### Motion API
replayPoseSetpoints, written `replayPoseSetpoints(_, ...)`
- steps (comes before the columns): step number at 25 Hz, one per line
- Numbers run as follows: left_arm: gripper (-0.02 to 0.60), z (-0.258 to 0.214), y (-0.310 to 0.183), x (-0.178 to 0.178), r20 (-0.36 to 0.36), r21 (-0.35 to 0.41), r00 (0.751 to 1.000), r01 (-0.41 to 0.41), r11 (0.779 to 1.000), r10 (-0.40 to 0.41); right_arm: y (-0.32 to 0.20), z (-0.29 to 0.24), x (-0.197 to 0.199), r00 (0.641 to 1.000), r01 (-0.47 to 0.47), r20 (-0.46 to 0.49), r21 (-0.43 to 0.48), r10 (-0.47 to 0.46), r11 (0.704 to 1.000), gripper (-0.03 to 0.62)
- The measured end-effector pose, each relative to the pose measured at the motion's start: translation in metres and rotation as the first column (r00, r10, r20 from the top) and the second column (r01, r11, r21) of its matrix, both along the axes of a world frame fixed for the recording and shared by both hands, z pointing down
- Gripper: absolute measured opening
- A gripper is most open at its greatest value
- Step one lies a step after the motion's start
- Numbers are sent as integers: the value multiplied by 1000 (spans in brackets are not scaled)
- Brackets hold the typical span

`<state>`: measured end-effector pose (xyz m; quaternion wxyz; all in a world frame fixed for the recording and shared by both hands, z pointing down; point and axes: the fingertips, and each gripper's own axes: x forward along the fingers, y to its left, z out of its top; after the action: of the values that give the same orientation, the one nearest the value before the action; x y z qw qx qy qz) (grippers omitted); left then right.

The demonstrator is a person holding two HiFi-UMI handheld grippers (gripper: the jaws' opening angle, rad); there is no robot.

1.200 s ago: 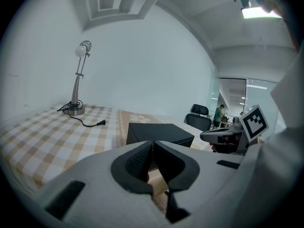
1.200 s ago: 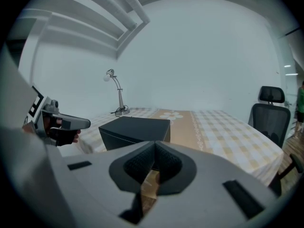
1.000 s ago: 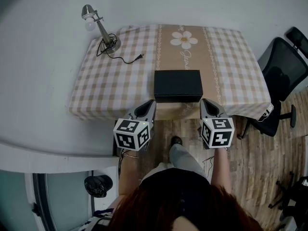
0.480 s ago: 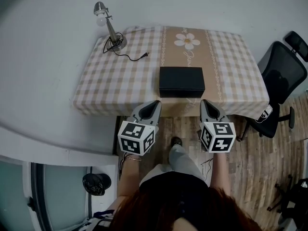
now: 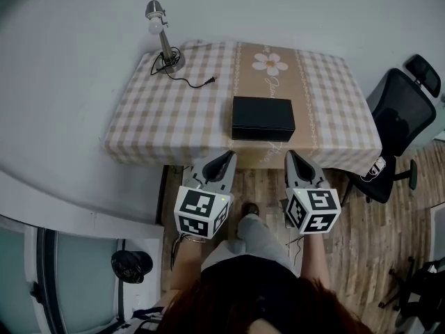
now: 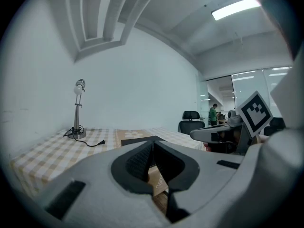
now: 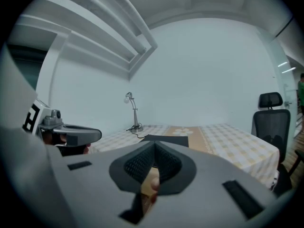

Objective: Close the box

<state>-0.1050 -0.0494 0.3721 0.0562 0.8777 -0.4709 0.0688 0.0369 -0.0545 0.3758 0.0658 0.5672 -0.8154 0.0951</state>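
Note:
The black box [image 5: 263,118] sits near the front edge of the checked table [image 5: 174,117], and its lid lies flat. Both grippers hang off the table, in front of its near edge and above the wooden floor. My left gripper [image 5: 228,156] points at the box's left front corner with its jaws shut and nothing held. My right gripper [image 5: 290,155] points at the right front corner, also shut and empty. In the left gripper view the box [image 6: 138,140] shows edge-on just beyond the left gripper [image 6: 152,144]. The right gripper view shows the box [image 7: 168,139] past the right gripper [image 7: 154,146].
A desk lamp [image 5: 164,46] stands at the table's far left corner, its cord and plug [image 5: 201,83] trailing across the cloth. A flower print [image 5: 269,62] marks the tan runner. A black office chair [image 5: 400,113] stands to the right of the table.
Both grippers have drawn back a little toward the person and dropped lower, so the gripper views now see the box edge-on at table height. The box has not moved.

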Motion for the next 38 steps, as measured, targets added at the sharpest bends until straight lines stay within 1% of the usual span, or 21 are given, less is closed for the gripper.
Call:
replayPoseSetpoints(4,29,-7,9,1,-6,20,1000,-5,1000,5,10,-5,-6,1000,3,-31,16,-2,1000,18)
replayPoseSetpoints(8,29,-10,14,2,-19,23,1000,-18,1000,19,15,-6,-12,999,8,-34,12,-7,1000,17)
replayPoseSetpoints(12,29,-11,15,4,-16,27,1000,-26,999,26,18,-10,-16,999,16,-45,15,-15,1000,17)
replayPoseSetpoints(18,29,-15,18,14,-19,41,999,-37,998,38,22,-15,-13,998,28,-60,21,-26,999,17)
replayPoseSetpoints(25,29,-17,32,22,-25,42,1000,-17,999,18,35,-18,-6,996,50,-81,27,-47,998,17)
replayPoseSetpoints(38,29,-24,72,43,-6,44,999,38,998,-38,69,-26,16,988,94,-125,51,-87,994,17)
